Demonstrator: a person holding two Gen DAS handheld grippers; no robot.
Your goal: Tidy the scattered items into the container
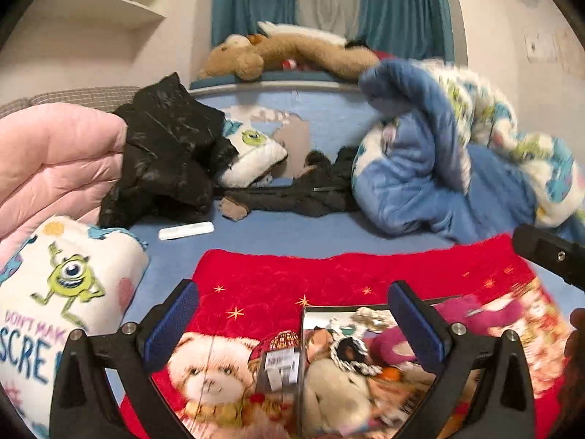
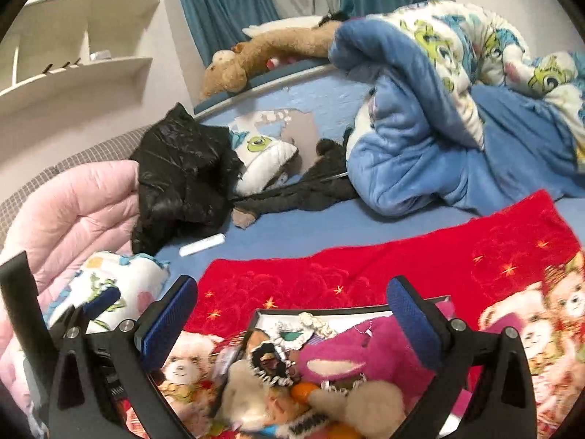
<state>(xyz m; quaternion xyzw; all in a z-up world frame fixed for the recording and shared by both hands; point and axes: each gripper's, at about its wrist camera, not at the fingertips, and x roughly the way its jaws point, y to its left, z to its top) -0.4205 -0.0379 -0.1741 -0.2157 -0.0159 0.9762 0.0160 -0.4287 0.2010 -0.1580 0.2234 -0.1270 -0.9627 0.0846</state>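
Note:
A clear plastic container [image 1: 302,366] [image 2: 351,309] sits on a red teddy-bear blanket [image 1: 329,274] [image 2: 402,256] on the bed. It holds several items: a magenta plush bear [image 2: 351,355], cream plush toys [image 2: 369,402] and frilly hair scrunchies [image 2: 270,362]. My left gripper [image 1: 298,314] is open and empty, its fingers straddling the container's near wall. My right gripper [image 2: 292,311] is open and empty, hovering over the container's contents. The left gripper's body shows at the right wrist view's left edge [image 2: 22,303].
A white remote-like stick [image 1: 186,230] [image 2: 202,245] lies on the blue sheet. Black jacket [image 1: 164,150] [image 2: 182,172], pink quilt [image 1: 47,157], Monsters pillows [image 1: 69,285] [image 2: 263,157], blue duvet [image 1: 420,168] [image 2: 420,146] and a brown plush dog [image 1: 285,51] surround it.

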